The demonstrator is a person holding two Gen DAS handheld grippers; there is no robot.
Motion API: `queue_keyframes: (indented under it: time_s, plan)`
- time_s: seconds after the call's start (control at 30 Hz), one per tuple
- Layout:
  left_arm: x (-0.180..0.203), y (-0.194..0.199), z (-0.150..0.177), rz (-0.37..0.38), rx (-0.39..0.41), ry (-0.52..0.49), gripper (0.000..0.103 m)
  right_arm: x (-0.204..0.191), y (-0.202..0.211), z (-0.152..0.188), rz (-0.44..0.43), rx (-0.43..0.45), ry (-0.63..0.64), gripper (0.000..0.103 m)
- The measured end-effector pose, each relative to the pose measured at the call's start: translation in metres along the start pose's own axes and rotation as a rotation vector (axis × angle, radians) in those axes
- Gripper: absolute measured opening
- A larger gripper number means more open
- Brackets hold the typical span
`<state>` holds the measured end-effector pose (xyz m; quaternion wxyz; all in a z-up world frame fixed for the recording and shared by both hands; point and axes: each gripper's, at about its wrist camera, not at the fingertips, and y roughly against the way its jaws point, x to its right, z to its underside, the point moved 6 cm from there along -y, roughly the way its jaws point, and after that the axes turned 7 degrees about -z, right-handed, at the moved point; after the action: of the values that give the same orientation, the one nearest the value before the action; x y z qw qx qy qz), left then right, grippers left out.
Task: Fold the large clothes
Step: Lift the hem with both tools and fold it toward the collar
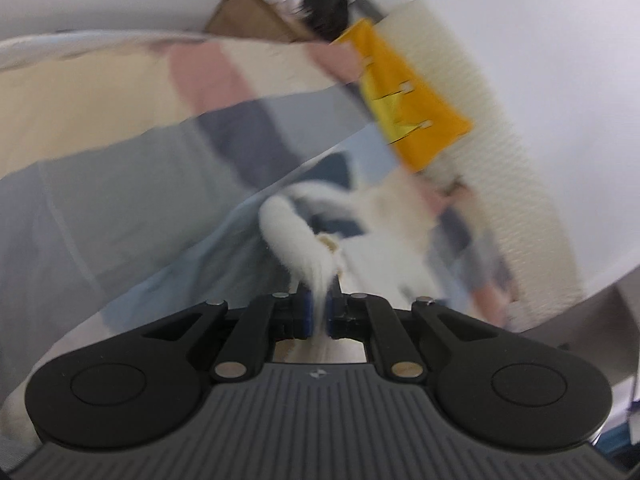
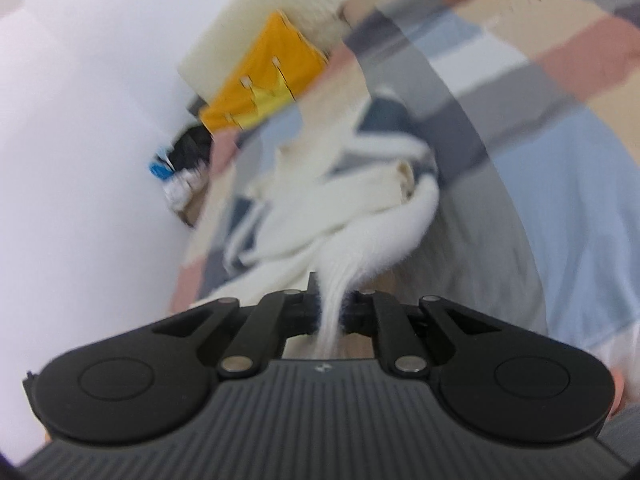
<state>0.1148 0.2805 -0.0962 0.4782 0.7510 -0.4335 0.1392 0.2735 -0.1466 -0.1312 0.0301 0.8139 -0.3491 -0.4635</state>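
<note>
Because both grippers have only a thin pinch of cloth, the grip looks like the weak point here. The left gripper (image 1: 318,314) has its blue-padded fingers (image 1: 306,312) closed on a narrow bunch of the white fleecy garment (image 1: 296,240), and the right gripper (image 2: 329,312) is clamped the same way on another bunch of that garment (image 2: 320,216). The rest of it trails away from the jaws in a twisted heap over the bedcover of pink, cream, grey and blue checks (image 1: 120,120). If the heap is heavy or knotted, I'd guess the fleece could slide out from between the pads, or come up as a rope rather than a flat sheet, leaving no clean edge to fold. Beyond the garment sits a folded yellow-orange cloth (image 1: 404,96) against a cream ribbed pillow (image 1: 472,92); a swinging hem might catch and drag it. Both views are smeared with blur, so which part of the garment each gripper holds I cannot tell.
</note>
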Motion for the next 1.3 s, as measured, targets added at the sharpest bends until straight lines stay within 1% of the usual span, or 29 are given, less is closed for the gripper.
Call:
queue_keyframes:
  time_s: [0.1,0.23,0.3,0.37,0.43,0.67,0.73,0.8,0.9,1.0,1.1,1.27,1.3]
  plan:
    - [0.021,0.022,-0.007,0.067,0.031,-0.016,0.007,-0.015,0.014,-0.019,-0.020,0.055,0.037,0.009]
    - [0.043,0.052,-0.008,0.129,0.069,-0.054,0.007,-0.033,0.040,-0.039,-0.056,0.106,0.060,0.009]
    - [0.046,0.069,-0.006,0.169,0.082,-0.060,0.007,-0.042,0.054,-0.043,-0.073,0.127,0.077,0.009]
    - [0.049,0.089,-0.002,0.193,0.098,-0.079,0.007,-0.049,0.070,-0.045,-0.088,0.143,0.094,0.009]
    - [0.048,0.108,0.006,0.229,0.110,-0.088,0.007,-0.054,0.085,-0.043,-0.103,0.148,0.103,0.009]
    - [0.029,0.178,0.043,0.296,0.132,-0.125,0.007,-0.063,0.140,-0.018,-0.130,0.141,0.149,0.009]
    - [0.024,0.193,0.056,0.318,0.139,-0.141,0.007,-0.063,0.155,-0.011,-0.135,0.145,0.145,0.009]
    - [0.022,0.199,0.064,0.315,0.147,-0.156,0.007,-0.063,0.163,-0.008,-0.136,0.156,0.157,0.009]
    - [0.024,0.187,0.066,0.319,0.125,-0.146,0.007,-0.053,0.159,-0.010,-0.116,0.157,0.119,0.010]
    - [0.031,0.160,0.055,0.296,0.120,-0.124,0.007,-0.039,0.141,-0.019,-0.101,0.140,0.042,0.010]
    - [0.044,0.120,0.036,0.269,0.119,-0.079,0.007,-0.029,0.116,-0.035,-0.082,0.146,0.000,0.010]
    - [0.069,0.047,0.003,0.211,0.122,-0.040,0.007,-0.010,0.060,-0.063,-0.021,0.168,-0.059,0.010]
    - [0.073,0.029,-0.004,0.186,0.128,-0.037,0.007,-0.006,0.047,-0.070,-0.007,0.172,-0.072,0.010]
